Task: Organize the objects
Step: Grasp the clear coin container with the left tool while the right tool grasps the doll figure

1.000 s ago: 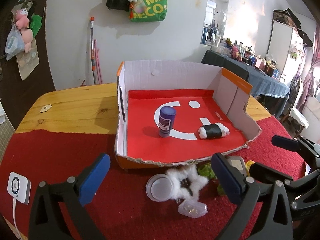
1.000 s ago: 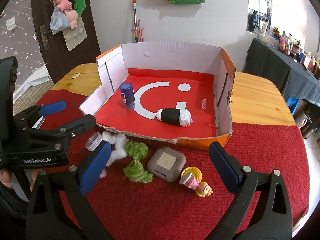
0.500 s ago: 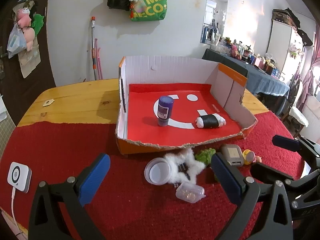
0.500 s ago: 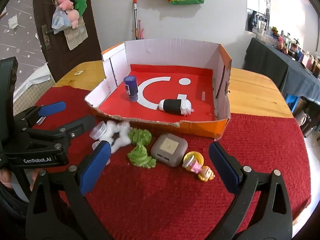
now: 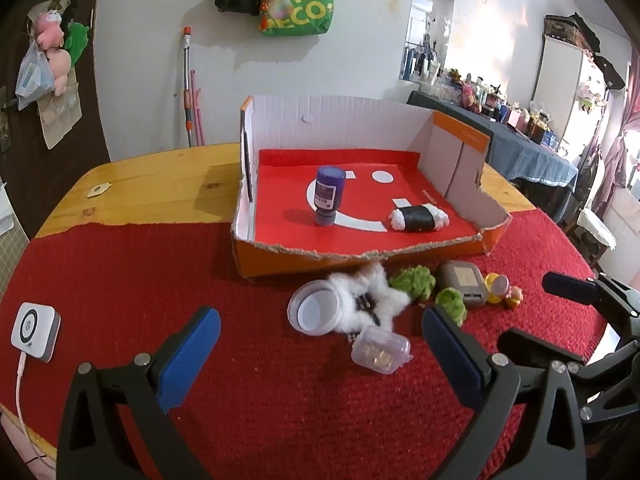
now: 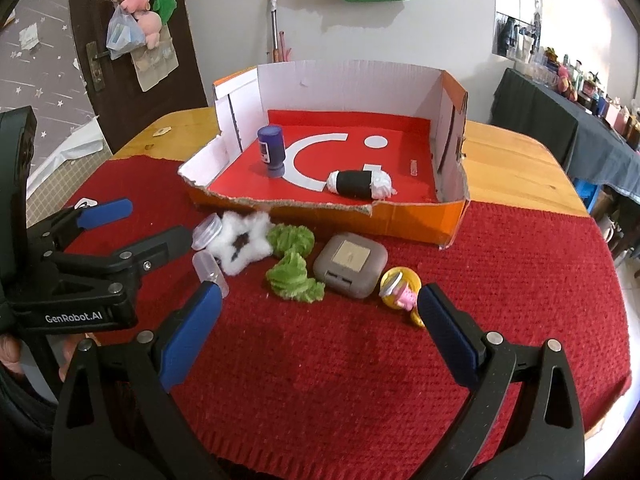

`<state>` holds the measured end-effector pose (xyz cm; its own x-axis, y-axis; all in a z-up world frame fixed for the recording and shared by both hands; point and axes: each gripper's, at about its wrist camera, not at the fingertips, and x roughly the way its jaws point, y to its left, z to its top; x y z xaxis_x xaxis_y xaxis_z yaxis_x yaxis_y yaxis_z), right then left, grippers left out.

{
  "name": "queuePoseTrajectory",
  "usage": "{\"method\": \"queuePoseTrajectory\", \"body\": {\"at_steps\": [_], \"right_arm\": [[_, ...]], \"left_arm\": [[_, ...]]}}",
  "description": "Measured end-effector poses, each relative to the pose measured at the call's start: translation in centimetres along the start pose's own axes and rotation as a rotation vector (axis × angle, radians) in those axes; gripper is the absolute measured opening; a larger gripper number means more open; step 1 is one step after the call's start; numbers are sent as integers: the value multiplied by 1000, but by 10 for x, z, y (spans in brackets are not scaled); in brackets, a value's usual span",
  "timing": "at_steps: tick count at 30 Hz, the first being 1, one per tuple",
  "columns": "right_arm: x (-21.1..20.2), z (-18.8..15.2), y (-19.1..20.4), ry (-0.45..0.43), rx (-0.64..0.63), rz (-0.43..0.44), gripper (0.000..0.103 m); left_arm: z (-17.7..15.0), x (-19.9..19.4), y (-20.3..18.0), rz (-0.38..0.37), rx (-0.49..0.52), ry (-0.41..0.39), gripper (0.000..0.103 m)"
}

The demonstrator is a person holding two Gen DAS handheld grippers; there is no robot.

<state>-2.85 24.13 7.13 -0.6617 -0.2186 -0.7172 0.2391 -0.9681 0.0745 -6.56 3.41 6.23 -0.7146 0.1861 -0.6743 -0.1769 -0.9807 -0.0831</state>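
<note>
An open cardboard box (image 5: pixel 256 240) (image 6: pixel 448 224) with a red floor holds an upright purple bottle (image 5: pixel 329 195) (image 6: pixel 273 156) and a black-and-white sushi roll (image 5: pixel 418 218) (image 6: pixel 362 185). In front of it on the red mat lie a clear round tub (image 5: pixel 314 312) (image 6: pixel 207 232), a white fluffy star (image 5: pixel 376 298) (image 6: pixel 242 242), a small clear case (image 5: pixel 380 350) (image 6: pixel 210 270), two green leafy pieces (image 5: pixel 414 280) (image 6: pixel 294 274), a grey square case (image 5: pixel 464 282) (image 6: pixel 351 262) and a yellow-pink toy figure (image 5: pixel 500 288) (image 6: pixel 400 290). My left gripper (image 5: pixel 320 360) (image 6: pixel 132 224) and right gripper (image 6: pixel 318 326) (image 5: pixel 560 304) are open and empty, short of the objects.
A white square device (image 5: pixel 34 330) with a cable lies at the mat's left edge. Bare wooden tabletop (image 5: pixel 160 188) (image 6: pixel 508 168) surrounds the box at the back. A wall with hanging bags stands behind, and a dark-clothed table (image 5: pixel 528 160) is at the right.
Both grippers have pulled back and lowered, so the box and the loose objects look farther away. Nothing on the mat moved; both stay open.
</note>
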Motion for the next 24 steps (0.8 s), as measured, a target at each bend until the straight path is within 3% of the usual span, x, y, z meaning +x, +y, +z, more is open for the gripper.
{"method": "queuePoseTrajectory", "body": {"at_steps": [8, 14, 24], "right_arm": [[5, -11, -2, 13, 17, 14, 98], [10, -18, -7, 28, 39, 11, 84], [26, -24, -35, 62, 95, -33, 68]], "left_arm": [[-13, 1, -3, -14, 6, 22, 103], [-20, 4, -6, -28, 13, 35, 102], [-24, 22, -9, -62, 16, 81, 88]]}}
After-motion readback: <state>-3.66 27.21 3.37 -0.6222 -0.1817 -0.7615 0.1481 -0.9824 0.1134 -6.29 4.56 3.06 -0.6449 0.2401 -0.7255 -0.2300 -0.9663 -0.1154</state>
